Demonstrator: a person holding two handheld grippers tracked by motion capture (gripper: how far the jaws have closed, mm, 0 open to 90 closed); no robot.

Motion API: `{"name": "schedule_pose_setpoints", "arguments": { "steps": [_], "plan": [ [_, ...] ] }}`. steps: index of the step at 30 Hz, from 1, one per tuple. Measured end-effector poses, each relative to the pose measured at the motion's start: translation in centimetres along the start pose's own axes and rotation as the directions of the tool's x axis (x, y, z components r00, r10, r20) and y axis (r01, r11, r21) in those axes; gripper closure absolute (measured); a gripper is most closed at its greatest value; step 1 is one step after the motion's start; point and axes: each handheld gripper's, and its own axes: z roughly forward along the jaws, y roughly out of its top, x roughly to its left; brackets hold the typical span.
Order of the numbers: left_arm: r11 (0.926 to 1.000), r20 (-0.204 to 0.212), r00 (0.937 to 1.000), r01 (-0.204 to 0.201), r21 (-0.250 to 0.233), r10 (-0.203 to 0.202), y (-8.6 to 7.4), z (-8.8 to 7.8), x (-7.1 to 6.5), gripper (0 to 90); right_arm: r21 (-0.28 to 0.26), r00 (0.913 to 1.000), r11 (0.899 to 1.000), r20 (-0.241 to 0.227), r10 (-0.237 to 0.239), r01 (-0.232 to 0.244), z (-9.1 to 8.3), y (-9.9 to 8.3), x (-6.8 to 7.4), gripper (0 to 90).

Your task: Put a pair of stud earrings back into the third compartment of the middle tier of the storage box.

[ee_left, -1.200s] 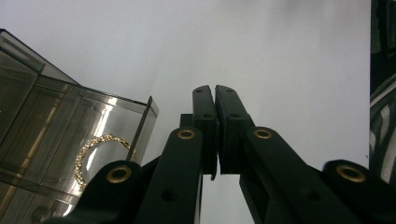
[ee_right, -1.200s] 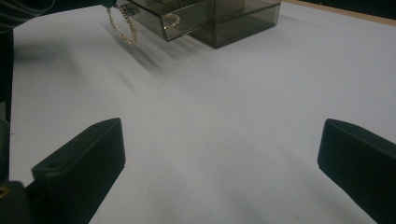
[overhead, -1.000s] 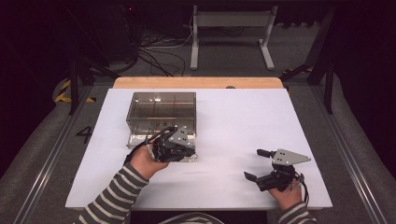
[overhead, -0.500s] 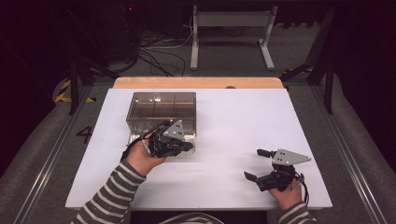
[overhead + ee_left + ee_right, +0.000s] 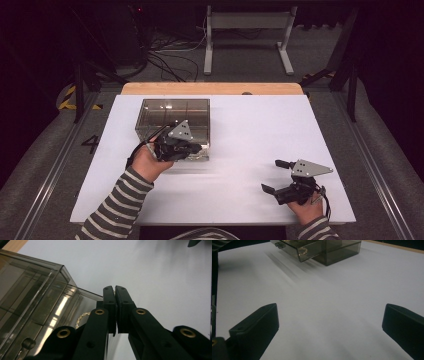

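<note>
Left of centre in the high view, on the white table (image 5: 240, 130), sits the smoked clear box (image 5: 172, 125), its drawer (image 5: 298, 249) pulled out toward the lower edge of the frame. In my left gripper view a thin gold chain (image 5: 82, 317) curls inside the drawer, just behind the jaws.

My left gripper (image 5: 192, 148) hangs over the drawer's front, jaws pressed together. The chain runs up toward their tips, so I judge they pinch it, though the contact itself sits behind the black pads. Against the frames from a second ago, this gripper has drifted left and lifted a little while the grey plate on top has tilted up; the drawer stands where it was. I read that as the start of drawing the chain out of the drawer, not pushing the drawer shut.

My right gripper (image 5: 277, 175) rests low at the lower right of the high view, well apart from the box, jaws spread wide with only bare table between them. It has kept its place.

How much chain lies in the drawer I cannot tell: the smoky walls and reflections blur it, and the jaws cover its near end. A small knob (image 5: 28, 343) shows dimly at the lower left of my left gripper view, half cut off. From the right gripper view the box is clipped by the top edge.
</note>
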Motion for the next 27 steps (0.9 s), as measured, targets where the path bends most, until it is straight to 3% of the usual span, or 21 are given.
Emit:
{"name": "schedule_pose_setpoints", "arguments": {
  "steps": [7,27],
  "plan": [
    [0.9997,-0.034,0.9991,0.025,0.005,-0.025,-0.2,0.5,1.1,88.0,0.0,1.0,1.0,0.001,-0.001,0.001,0.0,0.0,0.0,1.5],
    [0.9972,-0.077,0.9947,0.07,0.024,-0.068,-0.9,2.1,3.6,87.9,0.003,1.0,1.0,0.003,0.003,-0.003,-0.3,-0.2,0.1,1.5]
  ]
}}
